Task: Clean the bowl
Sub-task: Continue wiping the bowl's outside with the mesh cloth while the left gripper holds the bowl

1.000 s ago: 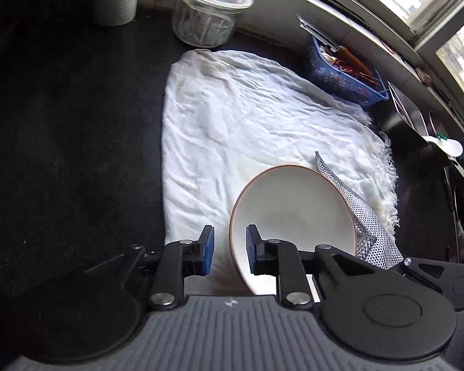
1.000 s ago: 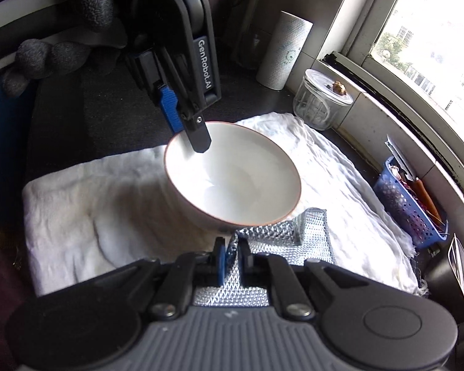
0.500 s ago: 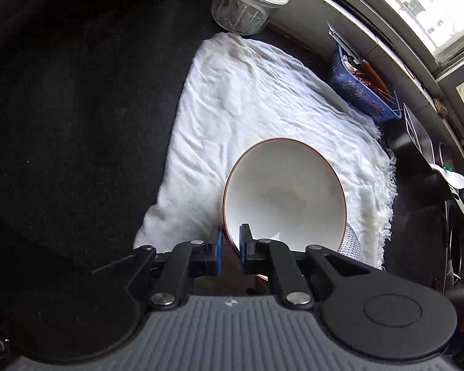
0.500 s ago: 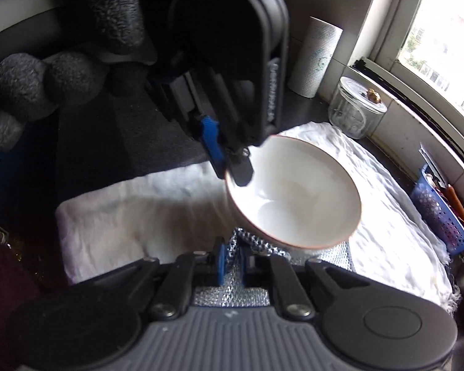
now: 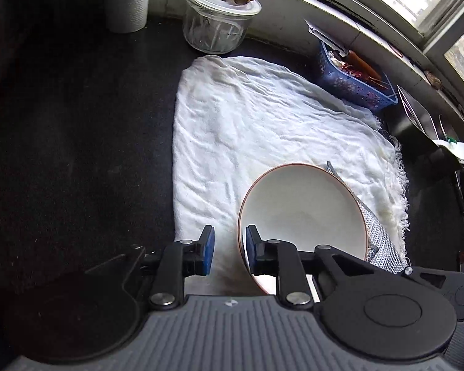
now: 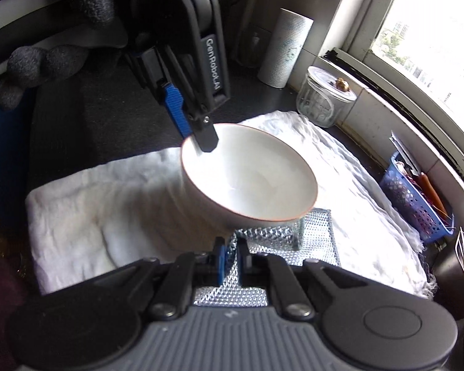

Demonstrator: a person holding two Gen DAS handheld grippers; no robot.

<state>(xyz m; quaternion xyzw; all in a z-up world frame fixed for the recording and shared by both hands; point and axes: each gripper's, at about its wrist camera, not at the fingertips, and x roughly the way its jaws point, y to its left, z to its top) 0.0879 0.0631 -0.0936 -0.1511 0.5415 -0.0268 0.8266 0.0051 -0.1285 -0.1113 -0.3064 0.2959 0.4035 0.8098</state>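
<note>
**White cloth on a dark counter, bowl tilted above it**

White, crumpled cloth (image 5: 263, 130) covers the middle of a black, speckled counter (image 5: 77, 130) that runs up to a pale ledge below a bright window (image 6: 433, 31). At the far edge of the counter stand a ribbed glass jar (image 5: 216, 24) with a clear lid and a small brown object on top, and to its left a white paper roll (image 6: 286, 49). At the right, against the ledge, sits a blue perforated basket (image 5: 352, 83) holding utensils.

The white bowl (image 5: 300, 210), rimmed in a thin reddish-brown line, is at the near right part of the cloth, tipped so its inside faces the left wrist camera. The left gripper (image 5: 227, 247) straddles the bowl's near-left rim: 1 blue pad sits inside the bowl, the other outside, and a clear gap shows between the outer pad and the wall. Its jaws are opening, with the rim between them.

A silvery mesh scouring cloth (image 6: 278, 241) lies under and beside the bowl on the right. The right gripper (image 6: 230, 262) is clamped on the near edge of this mesh, its 2 pads almost together.

In the right wrist view a dark, nubbly sleeve shows behind the left gripper at the upper left.
</note>
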